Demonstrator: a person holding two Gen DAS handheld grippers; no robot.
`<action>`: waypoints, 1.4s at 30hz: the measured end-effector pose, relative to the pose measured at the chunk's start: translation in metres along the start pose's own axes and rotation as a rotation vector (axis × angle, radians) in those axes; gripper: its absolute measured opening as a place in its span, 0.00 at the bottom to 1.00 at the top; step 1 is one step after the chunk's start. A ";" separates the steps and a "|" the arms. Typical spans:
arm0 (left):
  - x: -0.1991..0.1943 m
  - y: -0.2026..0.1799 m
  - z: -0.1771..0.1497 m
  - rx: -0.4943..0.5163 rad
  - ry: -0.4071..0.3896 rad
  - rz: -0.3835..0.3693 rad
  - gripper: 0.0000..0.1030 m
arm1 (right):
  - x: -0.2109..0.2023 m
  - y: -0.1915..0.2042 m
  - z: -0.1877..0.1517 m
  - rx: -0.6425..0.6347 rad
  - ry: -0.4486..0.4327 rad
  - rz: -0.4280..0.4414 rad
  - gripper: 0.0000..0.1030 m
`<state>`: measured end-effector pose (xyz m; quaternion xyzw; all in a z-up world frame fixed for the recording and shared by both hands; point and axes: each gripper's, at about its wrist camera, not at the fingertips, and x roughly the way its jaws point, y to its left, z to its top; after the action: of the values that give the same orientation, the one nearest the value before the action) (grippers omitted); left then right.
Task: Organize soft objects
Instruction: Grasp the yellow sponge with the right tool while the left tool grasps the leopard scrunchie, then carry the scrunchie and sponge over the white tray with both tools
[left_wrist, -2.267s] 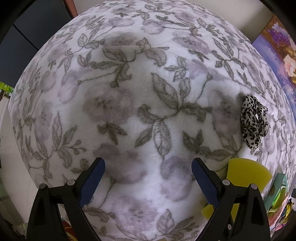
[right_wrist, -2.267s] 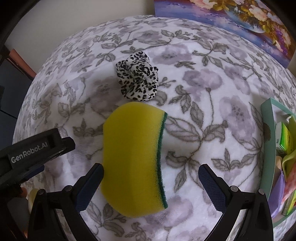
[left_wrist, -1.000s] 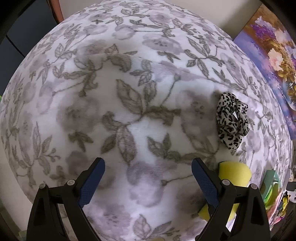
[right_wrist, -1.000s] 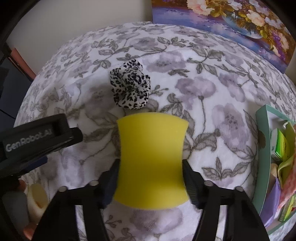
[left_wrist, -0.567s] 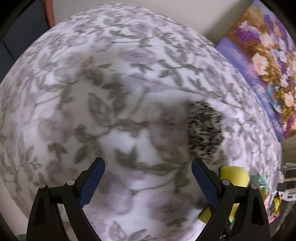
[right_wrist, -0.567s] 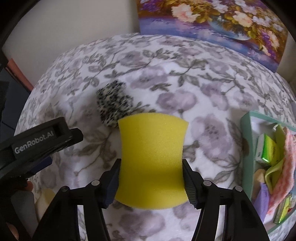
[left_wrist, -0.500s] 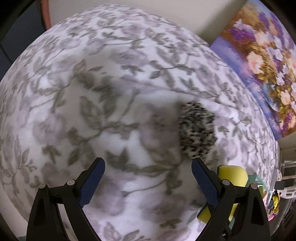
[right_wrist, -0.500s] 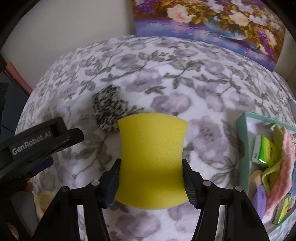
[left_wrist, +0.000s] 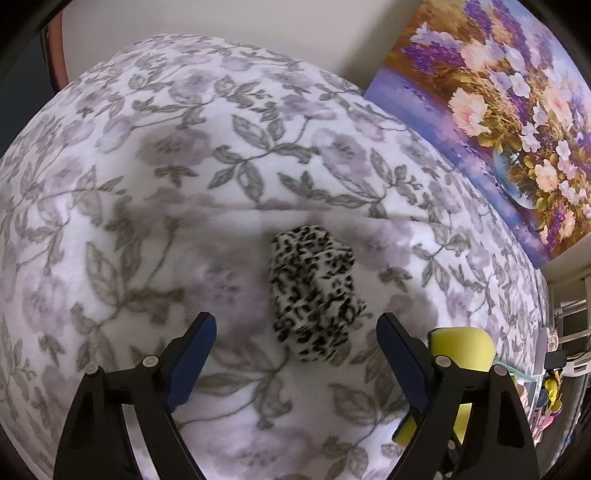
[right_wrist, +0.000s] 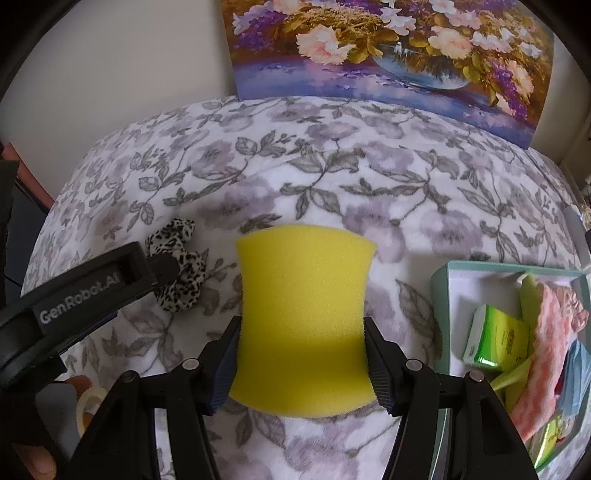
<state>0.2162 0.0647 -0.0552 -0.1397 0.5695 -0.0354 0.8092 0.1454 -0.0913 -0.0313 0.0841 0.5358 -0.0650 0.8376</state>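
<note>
Though spongy, waisted yellow sponge (right_wrist: 301, 317)

Left wrist view: the sponge (left_wrist: 461, 349) is largely hidden behind the left gripper's (left_wrist: 295, 326) right finger. The box (left_wrist: 532, 391) beyond it is too small to read. Right wrist view: the left gripper's body covers part of the scrunchie (right_wrist: 176, 266); the box (right_wrist: 443, 314) and its contents (right_wrist: 495, 341) are cut off at the right edge; the painting (right_wrist: 388, 48) runs off the top.

Scrunchie (left_wrist: 314, 291) on blanket (left_wrist: 147, 221), sponge (right_wrist: 303, 325) to its right, box (right_wrist: 441, 295) farther right
</note>
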 end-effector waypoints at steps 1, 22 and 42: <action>-0.001 -0.001 -0.001 0.002 -0.002 0.000 0.82 | 0.001 -0.001 0.001 -0.002 -0.001 -0.001 0.62; -0.002 -0.006 -0.001 0.008 -0.019 -0.002 0.31 | 0.006 -0.011 0.005 0.005 0.012 0.007 0.62; -0.075 -0.021 -0.057 0.074 -0.032 -0.021 0.31 | -0.063 -0.043 -0.033 0.056 -0.015 -0.012 0.62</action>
<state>0.1396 0.0500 0.0009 -0.1163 0.5534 -0.0628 0.8223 0.0808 -0.1252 0.0095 0.1036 0.5279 -0.0858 0.8386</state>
